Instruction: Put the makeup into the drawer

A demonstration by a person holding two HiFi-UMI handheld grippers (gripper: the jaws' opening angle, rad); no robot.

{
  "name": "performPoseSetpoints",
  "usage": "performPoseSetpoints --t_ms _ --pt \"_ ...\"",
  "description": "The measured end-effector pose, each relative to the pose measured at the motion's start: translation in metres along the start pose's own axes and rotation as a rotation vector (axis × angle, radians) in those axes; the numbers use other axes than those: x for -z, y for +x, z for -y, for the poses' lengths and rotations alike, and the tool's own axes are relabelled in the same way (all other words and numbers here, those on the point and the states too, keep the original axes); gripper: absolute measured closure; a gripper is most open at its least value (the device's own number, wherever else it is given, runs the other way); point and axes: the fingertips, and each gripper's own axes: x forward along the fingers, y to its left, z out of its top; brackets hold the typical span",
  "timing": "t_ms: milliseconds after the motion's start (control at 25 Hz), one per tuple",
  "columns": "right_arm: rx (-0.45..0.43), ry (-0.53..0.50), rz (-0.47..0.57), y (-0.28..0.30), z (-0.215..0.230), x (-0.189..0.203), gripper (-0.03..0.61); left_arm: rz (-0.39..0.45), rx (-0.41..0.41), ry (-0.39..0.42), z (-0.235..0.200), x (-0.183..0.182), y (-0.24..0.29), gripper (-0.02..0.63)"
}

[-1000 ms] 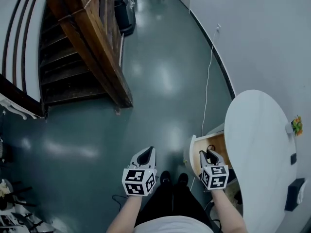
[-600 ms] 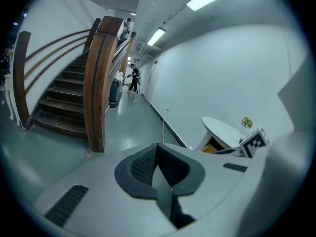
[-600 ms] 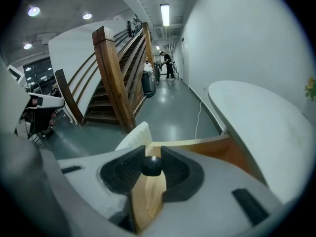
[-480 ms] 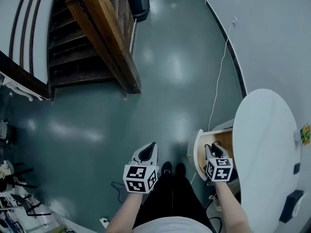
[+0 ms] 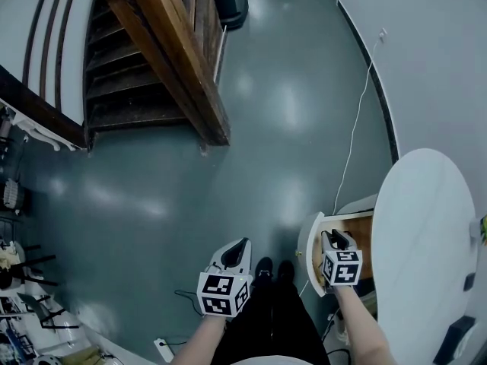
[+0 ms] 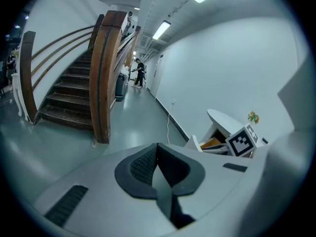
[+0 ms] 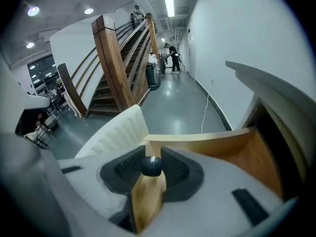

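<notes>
My right gripper (image 5: pixel 335 239) hangs over the open wooden drawer (image 5: pixel 361 233) under the white oval table (image 5: pixel 426 226). It is shut on a small dark makeup piece (image 7: pixel 151 166) with a rounded black top, gripped between the pads at the jaw tips. In the right gripper view the drawer's wooden wall (image 7: pixel 217 143) and white ribbed front (image 7: pixel 117 132) lie just beyond the jaws. My left gripper (image 5: pixel 240 245) is over the floor left of the drawer. Its jaws (image 6: pixel 157 163) are shut and hold nothing.
A wooden staircase (image 5: pixel 163 59) rises at the upper left. A white cable (image 5: pixel 351 147) runs along the floor beside the wall. The person's shoes (image 5: pixel 272 268) stand between the grippers. Cluttered racks (image 5: pixel 15 280) line the left edge. People (image 7: pixel 173 58) stand far down the corridor.
Both grippers have sunk lower. The right one has come down closer to the open drawer with the makeup piece still in it. The head view has shifted.
</notes>
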Motion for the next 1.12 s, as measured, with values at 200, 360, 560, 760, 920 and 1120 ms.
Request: performPoseSetpoints --t_ms 200,360,560,760,920,1120 --pt "-0.005 -0.001 -0.019 0.015 0.004 0.009 0.478 0.002 -0.015 -0.003 0.002 0.004 0.004 0.611" --pt "-0.009 -0.004 -0.025 0.022 0.008 0.011 0.478 0.001 -0.025 -0.008 0.004 0.007 0.007 0.611" --pt "-0.006 -0.004 -0.039 0.031 0.013 0.016 0.477 -0.003 -0.038 -0.018 0.005 0.009 0.010 0.611" --pt "-0.005 -0.015 -0.060 0.043 0.014 0.022 0.478 -0.005 -0.045 -0.025 0.004 0.010 0.014 0.611" --pt "-0.003 -0.009 -0.081 0.049 0.016 0.029 0.478 -0.013 -0.045 -0.026 0.006 0.013 0.017 0.611" --pt "0.000 -0.012 -0.104 0.052 0.017 0.039 0.478 -0.019 -0.048 -0.029 0.007 0.015 0.018 0.611"
